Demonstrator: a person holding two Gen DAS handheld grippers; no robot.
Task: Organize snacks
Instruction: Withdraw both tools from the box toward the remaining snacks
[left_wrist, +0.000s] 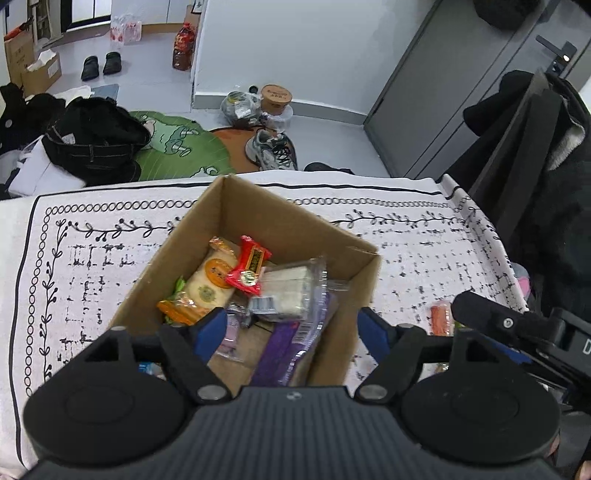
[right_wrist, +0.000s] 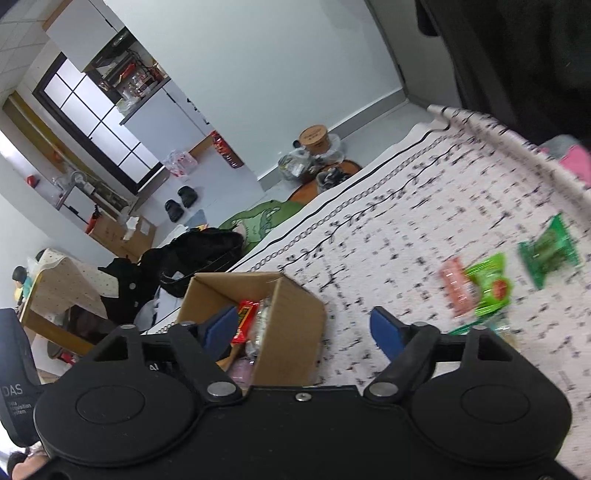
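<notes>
1. Patterned cloth (left_wrist: 110, 266) spread over the bench.
2. Open cardboard box (left_wrist: 354, 306) on the cloth, packed with snacks: red packet (left_wrist: 248, 271) on top, clear-wrapped pack (left_wrist: 286, 293) beside it.
3. Left tool (left_wrist: 291, 332) above the box, fingers apart, empty.
4. Right tool (right_wrist: 303, 328) likewise spread, empty.
5. Green packets (right_wrist: 489, 284) loose on the cloth, right of the box.

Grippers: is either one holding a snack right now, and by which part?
Nothing is held. The left gripper is open over the box, and the right gripper is open above the cloth.
</notes>
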